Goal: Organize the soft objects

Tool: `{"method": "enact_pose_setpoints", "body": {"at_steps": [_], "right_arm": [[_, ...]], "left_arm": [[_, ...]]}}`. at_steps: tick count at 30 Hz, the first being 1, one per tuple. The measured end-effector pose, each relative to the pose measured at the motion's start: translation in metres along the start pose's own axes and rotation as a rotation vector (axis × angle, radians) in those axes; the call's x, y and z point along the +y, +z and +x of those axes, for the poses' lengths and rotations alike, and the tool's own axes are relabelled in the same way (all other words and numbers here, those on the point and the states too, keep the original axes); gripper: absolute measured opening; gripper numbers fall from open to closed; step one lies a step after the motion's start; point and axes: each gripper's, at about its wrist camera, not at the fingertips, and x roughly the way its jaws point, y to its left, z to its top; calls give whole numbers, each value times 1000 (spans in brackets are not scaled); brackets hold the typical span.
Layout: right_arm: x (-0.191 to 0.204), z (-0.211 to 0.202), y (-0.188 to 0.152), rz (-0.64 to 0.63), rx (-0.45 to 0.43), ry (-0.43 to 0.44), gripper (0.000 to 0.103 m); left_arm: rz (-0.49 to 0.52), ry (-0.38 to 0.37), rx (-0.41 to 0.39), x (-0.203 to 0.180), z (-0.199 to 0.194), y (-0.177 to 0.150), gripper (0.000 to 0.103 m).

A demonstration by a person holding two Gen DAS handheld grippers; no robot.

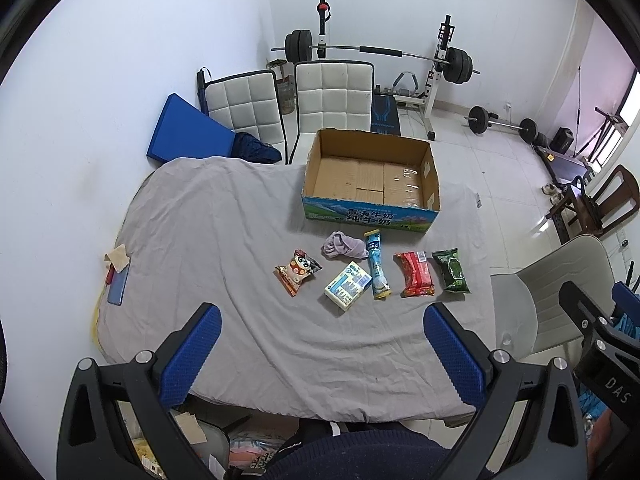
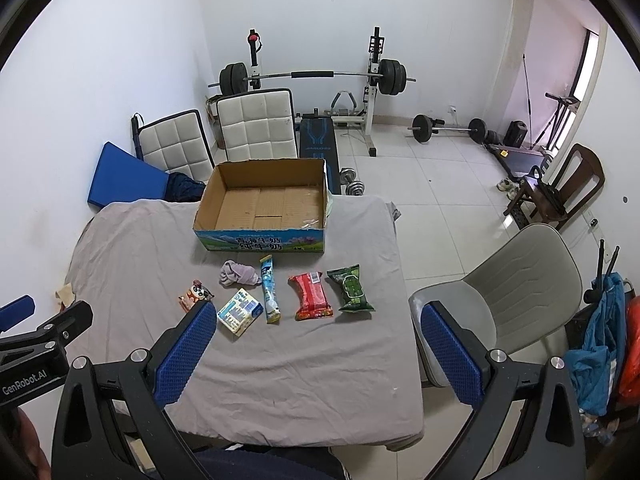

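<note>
Both the left gripper (image 1: 322, 344) and right gripper (image 2: 316, 342) gape wide over the counter's (image 2: 300, 380) bare near edge, short of the green packet (image 2: 351, 289) and cardboard box (image 2: 262, 208).

Grey-sheeted table (image 1: 224, 216), cardboard box (image 1: 372, 200), 5 packets, perhaps cloth (image 1: 342, 245)

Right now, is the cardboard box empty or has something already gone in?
Empty. The box stands open-topped, and both views show only its bare cardboard floor; the packets and cloth lie outside on the table.
</note>
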Motion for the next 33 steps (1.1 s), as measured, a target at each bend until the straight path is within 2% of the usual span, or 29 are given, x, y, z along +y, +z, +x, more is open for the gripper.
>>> {"method": "enact_pose_setpoints", "body": {"at_steps": [13, 19, 22, 26, 29, 33], "right_arm": [[-5, 12, 3, -1, 16, 16, 103], [-15, 48, 7, 4, 62, 22, 103], [-24, 87, 11, 11, 116, 25, 103], [-30, 155, 12, 5, 197, 23, 103], [-27, 220, 8, -27, 273, 32, 103], [-12, 320, -6, -85, 393, 46, 103]], "left_arm": [[2, 0, 16, -7, 10, 7, 103], [1, 1, 14, -12, 38, 20, 103], [8, 2, 44, -13, 74, 27, 103], [77, 23, 112, -22, 148, 34, 103], [111, 6, 193, -28, 211, 32, 103], [156, 2, 341, -41, 304, 20, 103]]}}
